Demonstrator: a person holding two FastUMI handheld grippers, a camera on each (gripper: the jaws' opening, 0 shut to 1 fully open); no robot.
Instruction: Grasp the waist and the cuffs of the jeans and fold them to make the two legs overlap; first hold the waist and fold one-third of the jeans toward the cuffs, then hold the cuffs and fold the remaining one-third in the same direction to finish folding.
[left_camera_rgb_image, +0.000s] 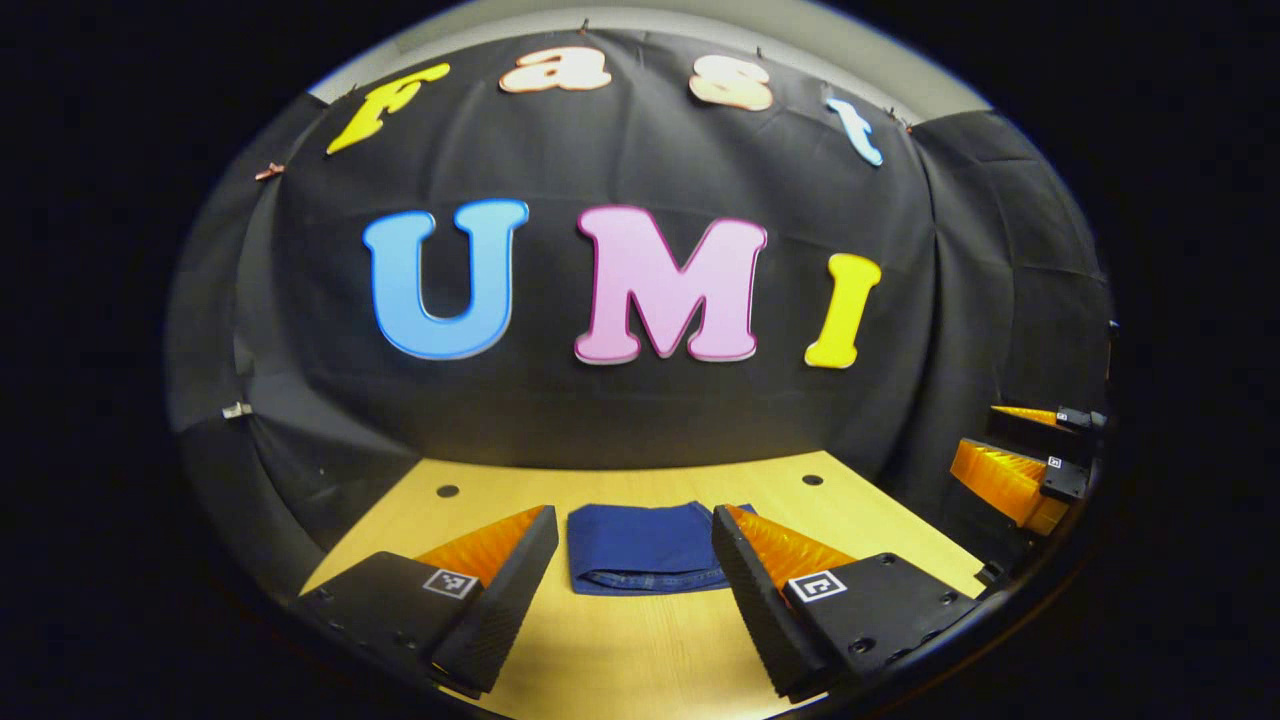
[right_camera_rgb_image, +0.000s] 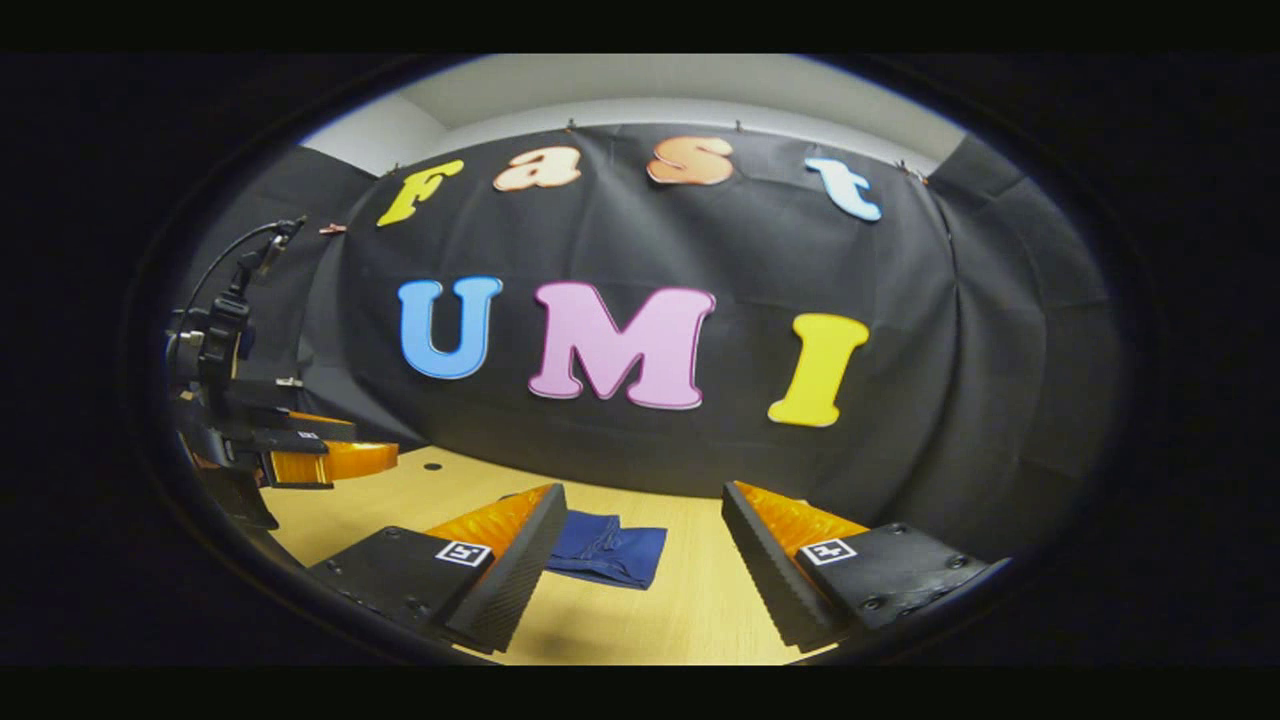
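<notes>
Both grippers' jaws stand apart above the wooden table (left_camera_rgb_image: 640, 640), folded jeans (left_camera_rgb_image: 645, 548) lying before the black-draped wall (left_camera_rgb_image: 640, 420).

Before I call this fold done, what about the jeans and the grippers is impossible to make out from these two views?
- Jeans, left gripper view: both side edges hidden behind the left gripper fingers; layers underneath can't be counted.
- Jeans, right gripper view: near-left corner covered by a finger of the right gripper; seams too small to read.
- The other gripper, left gripper view: cut off by the picture's edge.
</notes>
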